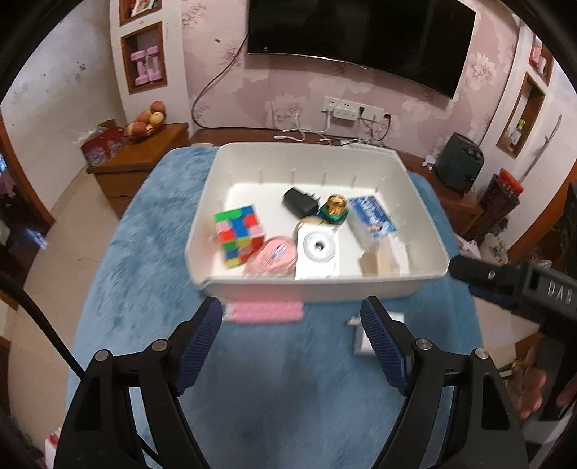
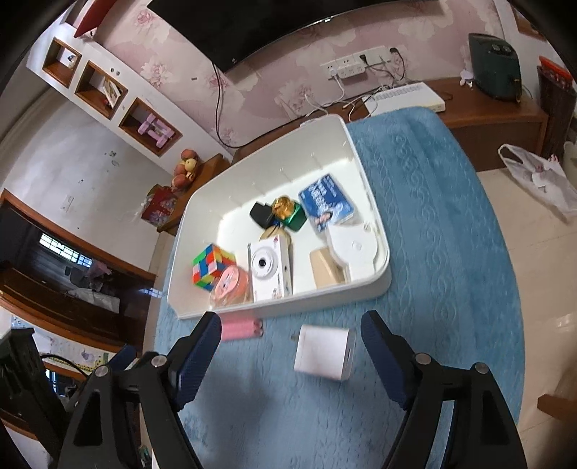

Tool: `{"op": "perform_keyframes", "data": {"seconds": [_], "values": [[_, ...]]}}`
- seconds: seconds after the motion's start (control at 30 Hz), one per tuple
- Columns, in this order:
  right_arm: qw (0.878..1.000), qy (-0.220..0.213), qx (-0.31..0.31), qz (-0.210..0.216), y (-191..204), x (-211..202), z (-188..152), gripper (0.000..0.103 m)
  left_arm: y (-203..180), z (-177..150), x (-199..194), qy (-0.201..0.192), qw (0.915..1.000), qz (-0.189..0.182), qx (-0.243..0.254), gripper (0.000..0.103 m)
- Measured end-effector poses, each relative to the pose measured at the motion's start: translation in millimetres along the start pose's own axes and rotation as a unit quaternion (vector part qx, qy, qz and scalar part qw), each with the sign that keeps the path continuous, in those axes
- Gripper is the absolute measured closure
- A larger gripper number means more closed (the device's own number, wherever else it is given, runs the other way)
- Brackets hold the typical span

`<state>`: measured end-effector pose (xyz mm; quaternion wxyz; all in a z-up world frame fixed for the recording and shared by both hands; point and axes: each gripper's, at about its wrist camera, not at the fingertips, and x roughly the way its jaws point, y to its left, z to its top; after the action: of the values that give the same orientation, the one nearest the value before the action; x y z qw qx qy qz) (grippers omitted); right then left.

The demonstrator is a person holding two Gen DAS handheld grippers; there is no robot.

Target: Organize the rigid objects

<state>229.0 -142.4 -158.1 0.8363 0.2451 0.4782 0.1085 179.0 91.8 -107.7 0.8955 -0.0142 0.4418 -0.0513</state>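
A white bin point(image 1: 216, 187) point(image 2: 371, 202) stands on a blue cloth. It holds a colour cube point(image 1: 238, 234) point(image 2: 211, 267), a white camera point(image 1: 317, 252) point(image 2: 270, 268), a pink tape point(image 1: 274, 256), a black adapter point(image 1: 299, 202), a gold-capped green bottle point(image 1: 335, 209), a blue box point(image 1: 375, 216) and a tan block point(image 1: 375, 261). In front of the bin lie a pink object point(image 1: 265, 311) point(image 2: 239, 329) and a white charger cube point(image 2: 324, 351) point(image 1: 360, 337). My left gripper point(image 1: 292, 342) is open and empty above the cloth. My right gripper point(image 2: 292, 357) is open, with the charger between its fingers.
A wooden TV stand point(image 1: 144, 158) with a fruit bowl point(image 1: 146, 121) stands behind the cloth, below a wall TV point(image 1: 360, 32). A power strip and cables point(image 1: 346, 112) hang on the wall. Tiled floor point(image 2: 533, 252) lies on the right.
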Motion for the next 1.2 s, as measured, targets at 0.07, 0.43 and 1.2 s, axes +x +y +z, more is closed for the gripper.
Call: {"op": "perform_keyframes", "data": {"seconds": [0.07,0.43,1.2], "values": [[1.0,0.009,0.001,0.001,-0.4,0.7,-8.3,0.023,3.9,-9.9,-5.5,0.005,0.9999,0.009,-0.003,0.021],[0.999,0.049,-0.019,-0.004,1.7,8.6,-41.8,0.023,28.7,-53.9,-19.4,0.042,0.9963,0.041,-0.062,0.021],[0.987,0.048,-0.119,-0.093,16.4,63.3,-86.5,0.023,63.6,-70.2,37.0,0.088,0.979,0.023,-0.182,0.021]]}}
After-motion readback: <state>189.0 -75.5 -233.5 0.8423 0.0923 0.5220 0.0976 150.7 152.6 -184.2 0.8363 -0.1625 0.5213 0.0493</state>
